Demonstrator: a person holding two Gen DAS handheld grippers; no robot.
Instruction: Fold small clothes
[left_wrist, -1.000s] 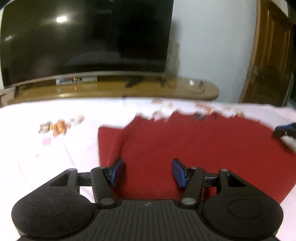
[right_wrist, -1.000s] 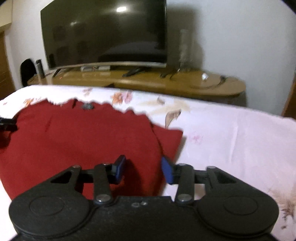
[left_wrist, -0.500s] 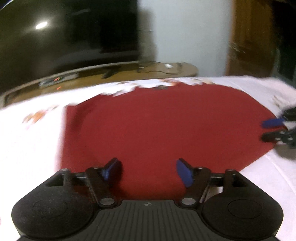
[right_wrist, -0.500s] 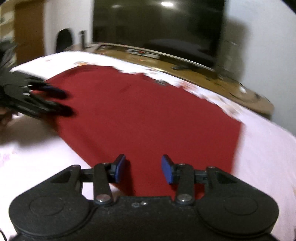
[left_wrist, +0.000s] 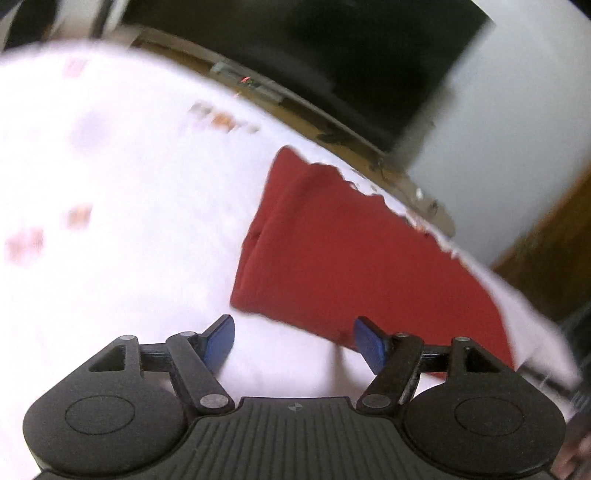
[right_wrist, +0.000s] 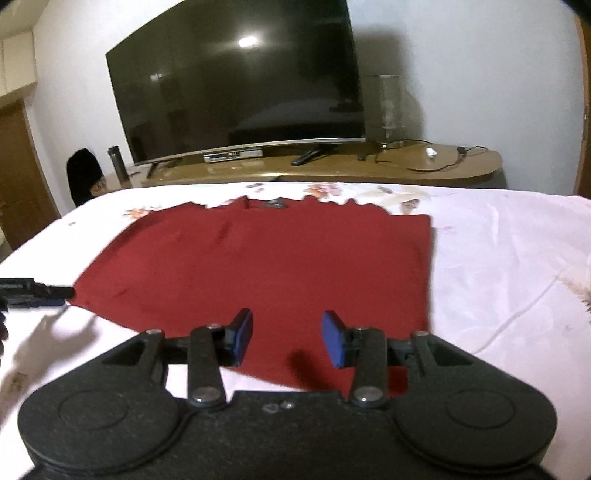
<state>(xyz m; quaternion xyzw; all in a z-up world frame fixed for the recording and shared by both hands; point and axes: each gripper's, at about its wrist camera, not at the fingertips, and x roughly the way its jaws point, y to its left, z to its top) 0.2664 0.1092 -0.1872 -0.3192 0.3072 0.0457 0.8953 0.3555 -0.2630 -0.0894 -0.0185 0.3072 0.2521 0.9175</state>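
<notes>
A small dark red garment (right_wrist: 266, 266) lies flat on a white floral bedsheet (right_wrist: 498, 258), its scalloped edge at the far side. My right gripper (right_wrist: 287, 338) is open and empty, just above the garment's near edge. My left gripper (left_wrist: 294, 341) is open and empty, over the sheet at the garment's near left corner (left_wrist: 332, 266); this view is tilted and blurred. The left gripper also shows at the left edge of the right wrist view (right_wrist: 33, 293), beside the garment's left corner.
A large dark TV (right_wrist: 236, 81) stands on a low wooden console (right_wrist: 332, 166) beyond the bed. A glass vase (right_wrist: 382, 107), cables and a set-top box sit on the console. A wooden door (left_wrist: 554, 258) is at the right.
Both grippers have swung back from looking across the garment. The left one has pulled off the cloth to its near left corner and tilted. The right one again faces the TV. Both stayed open.
</notes>
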